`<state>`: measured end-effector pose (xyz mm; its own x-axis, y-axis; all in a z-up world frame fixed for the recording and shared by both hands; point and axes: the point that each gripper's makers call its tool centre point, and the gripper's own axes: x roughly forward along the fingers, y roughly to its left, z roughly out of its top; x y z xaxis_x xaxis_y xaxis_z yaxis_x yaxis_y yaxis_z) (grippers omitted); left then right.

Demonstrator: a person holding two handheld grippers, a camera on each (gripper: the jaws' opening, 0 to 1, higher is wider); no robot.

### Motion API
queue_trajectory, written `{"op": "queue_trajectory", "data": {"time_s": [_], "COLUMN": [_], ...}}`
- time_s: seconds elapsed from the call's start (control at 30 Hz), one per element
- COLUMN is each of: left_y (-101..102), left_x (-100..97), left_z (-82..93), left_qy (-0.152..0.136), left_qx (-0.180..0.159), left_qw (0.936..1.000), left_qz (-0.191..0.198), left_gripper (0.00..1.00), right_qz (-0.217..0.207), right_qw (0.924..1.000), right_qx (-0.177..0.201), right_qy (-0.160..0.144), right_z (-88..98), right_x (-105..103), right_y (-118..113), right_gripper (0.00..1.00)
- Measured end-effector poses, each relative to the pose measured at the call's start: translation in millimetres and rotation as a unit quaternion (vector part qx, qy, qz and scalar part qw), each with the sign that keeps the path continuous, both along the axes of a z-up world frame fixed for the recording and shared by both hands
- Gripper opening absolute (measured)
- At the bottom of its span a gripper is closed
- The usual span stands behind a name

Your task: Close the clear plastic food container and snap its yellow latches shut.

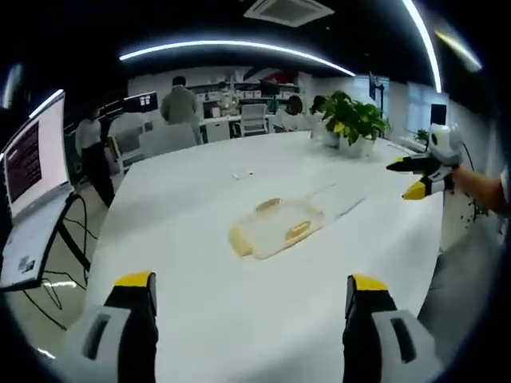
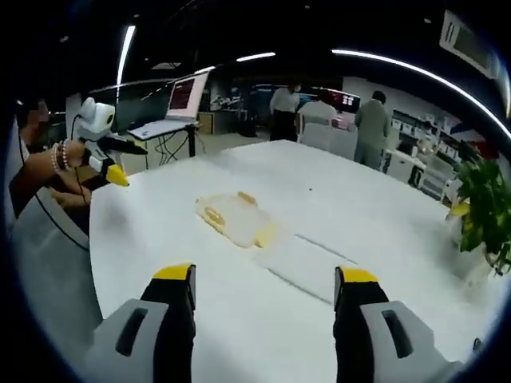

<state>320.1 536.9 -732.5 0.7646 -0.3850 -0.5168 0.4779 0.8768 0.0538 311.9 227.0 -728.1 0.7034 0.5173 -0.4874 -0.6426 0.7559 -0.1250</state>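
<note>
In the left gripper view, my left gripper [image 1: 249, 297] was wide open and held nothing. The clear plastic food box with yellow latches [image 1: 277, 227] lay flat on the big white table [image 1: 200, 207], well ahead of my jaws and a little to the right of the gap between them. My right gripper [image 1: 411, 179] hung far off on the right, up over the table edge, and I could not tell from there how its jaws stood.

I thought the box was not yet reached. To do this step well, I judged I should bring both grippers in slowly, one to each side of the box, hold it steady and press a latch down until it snapped. The box looked light, so it could slide.

Past the table I saw a green leafy plant in a pot [image 1: 353, 121], a laptop on a stand [image 1: 32, 171] to my left, and people at desks.

In the right gripper view, my right gripper [image 2: 263, 287] was open and empty too. The box [image 2: 231, 217] sat ahead, a little to the left. A thin clear flat sheet [image 2: 307, 263], maybe the lid, lay just beside it, nearer to my jaws. The left gripper [image 2: 108, 163] was far off on the left.
</note>
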Motion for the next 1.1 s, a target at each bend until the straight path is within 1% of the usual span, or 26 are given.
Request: {"op": "queue_trajectory", "data": {"time_s": [0.03, 0.07, 0.1, 0.17, 0.2, 0.23, 0.27, 0.33, 0.4, 0.43, 0.6, 0.63, 0.7, 0.73, 0.77, 0.83, 0.9, 0.93, 0.97, 1.0, 1.03, 1.07, 1.1], "left_y": [-3, -3, -4, -4, -5, -5, -7, -9, -9, -10, -20, -23, -28, -29, -31, -35, -38, -41, -44, -46, -46, -47, -45], "left_x": [7.1, 11.9, 18.5, 25.6, 30.7, 34.0, 40.2, 49.1, 60.8, 67.2, 88.4, 93.1, 101.2, 104.2, 107.6, 113.1, 116.6, 118.1, 117.9, 118.3, 118.7, 119.9, 121.0], "left_z": [-0.1, -1.0, -3.7, -8.8, -11.1, -12.2, -12.4, -11.2, -12.4, -13.5, -17.0, -19.3, -23.1, -25.2, -28.5, -31.2, -36.9, -40.8, -43.7, -46.5, -51.8, -56.9, -60.8], "left_qy": [-0.001, -0.002, 0.001, 0.015, 0.019, 0.022, 0.021, 0.02, 0.024, 0.026, 0.035, 0.039, 0.038, 0.04, 0.044, 0.043, 0.05, 0.05, 0.054, 0.058, 0.068, 0.075, 0.082], "left_qx": [-0.002, 0.0, 0.008, 0.022, 0.035, 0.045, 0.056, 0.064, 0.078, 0.087, 0.102, 0.112, 0.133, 0.14, 0.153, 0.163, 0.181, 0.195, 0.198, 0.198, 0.206, 0.212, 0.223], "left_qw": [0.9999, 0.9999, 0.9997, 0.9992, 0.9983, 0.9974, 0.996, 0.9951, 0.9938, 0.9923, 0.9882, 0.9856, 0.9801, 0.9783, 0.9742, 0.9704, 0.9635, 0.9569, 0.9532, 0.9506, 0.9449, 0.9395, 0.934], "left_qz": [-0.011, -0.014, -0.023, -0.03, -0.042, -0.051, -0.065, -0.073, -0.076, -0.084, -0.109, -0.12, -0.143, -0.147, -0.159, -0.173, -0.191, -0.21, -0.222, -0.232, -0.245, -0.259, -0.267], "left_gripper": [0.97, 0.96, 0.96, 0.96, 0.96, 0.95, 0.95, 0.94, 0.91, 0.91, 0.91, 0.91, 0.91, 0.91, 0.91, 0.91, 0.9, 0.9, 0.9, 0.9, 0.9, 0.9, 0.89], "right_qz": [0.011, 0.022, 0.03, 0.045, 0.058, 0.063, 0.074, 0.092, 0.11, 0.123, 0.162, 0.176, 0.187, 0.196, 0.21, 0.228, 0.25, 0.263, 0.275, 0.28, 0.295, 0.31, 0.317], "right_qw": [0.9998, 0.9996, 0.9993, 0.9984, 0.9975, 0.9971, 0.996, 0.9936, 0.9906, 0.9886, 0.9814, 0.9776, 0.9737, 0.9711, 0.9675, 0.9621, 0.9539, 0.9481, 0.9442, 0.9423, 0.9359, 0.9295, 0.9261], "right_qx": [-0.005, -0.009, -0.017, -0.026, -0.032, -0.036, -0.046, -0.058, -0.079, -0.083, -0.1, -0.112, -0.127, -0.133, -0.139, -0.148, -0.165, -0.179, -0.181, -0.183, -0.192, -0.2, -0.203], "right_qy": [-0.013, -0.018, -0.016, -0.024, -0.024, -0.022, -0.023, -0.03, -0.023, -0.025, -0.022, -0.022, -0.029, -0.03, -0.024, -0.019, -0.015, -0.005, -0.008, -0.007, 0.0, 0.014, 0.024], "right_z": [3.8, 6.0, 6.7, 8.0, 7.5, 6.6, 5.4, 4.0, -1.3, -1.6, -4.4, -6.3, -8.6, -10.5, -14.4, -19.5, -26.6, -32.6, -34.5, -36.9, -42.4, -49.8, -54.7], "right_x": [7, 11, 16, 26, 32, 36, 43, 52, 63, 66, 85, 88, 97, 99, 100, 102, 106, 107, 108, 110, 111, 110, 110], "right_y": [4, 7, 10, 12, 15, 17, 20, 26, 31, 35, 50, 53, 58, 61, 65, 69, 74, 77, 81, 85, 88, 91, 93], "right_gripper": [0.67, 0.66, 0.66, 0.65, 0.64, 0.63, 0.62, 0.62, 0.63, 0.63, 0.61, 0.6, 0.6, 0.6, 0.6, 0.61, 0.61, 0.6, 0.58, 0.57, 0.57, 0.58, 0.59]}}
